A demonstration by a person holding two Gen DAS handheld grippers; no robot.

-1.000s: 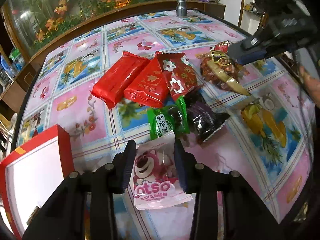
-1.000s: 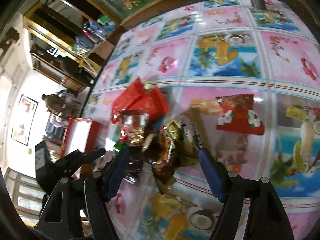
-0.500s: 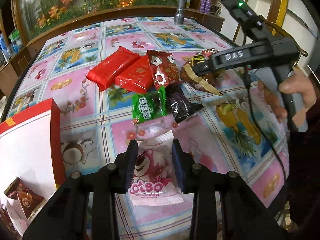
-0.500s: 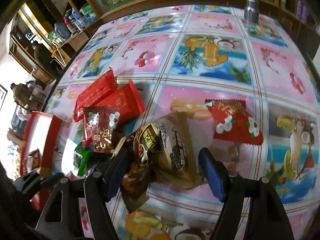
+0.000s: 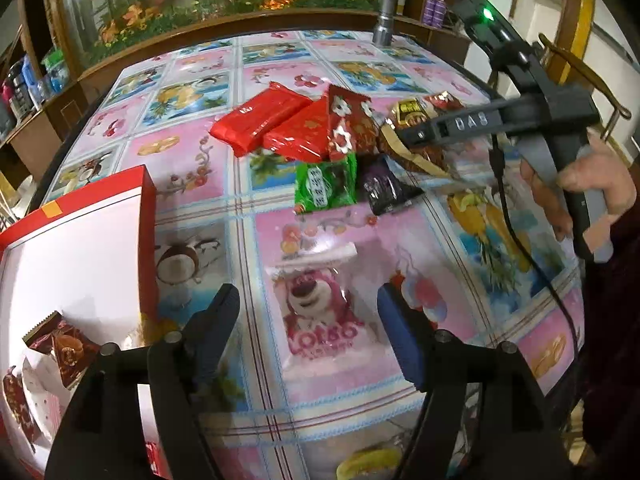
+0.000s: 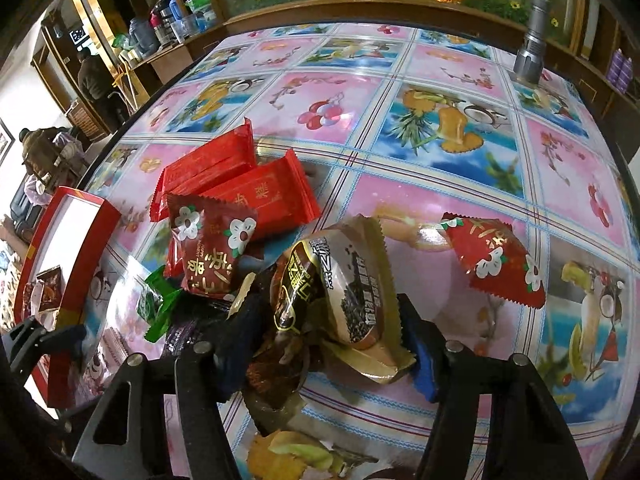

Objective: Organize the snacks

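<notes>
My left gripper [image 5: 308,324] is open, its fingers spread either side of a pink Lotso bear packet [image 5: 320,312] lying flat on the table. My right gripper [image 6: 332,344] has its jaws around two brown and gold snack packets [image 6: 344,288] that stand bunched between the fingers. Two red bars [image 5: 272,124], a dark red flower packet [image 5: 348,124], a green packet [image 5: 325,185] and a dark purple packet [image 5: 386,188] lie in a pile in the middle. Another red flower packet [image 6: 496,260] lies apart at the right.
A red box with a white inside [image 5: 148,216] sits at the left and holds a few snacks [image 5: 60,348]. A metal flashlight [image 6: 530,40] stands at the far table edge. The round table has a patterned pink and blue cloth [image 6: 440,80].
My left gripper has opened and let go of the Lotso packet, which now lies on the table. My right gripper has moved in around the brown packets and narrowed on them.
</notes>
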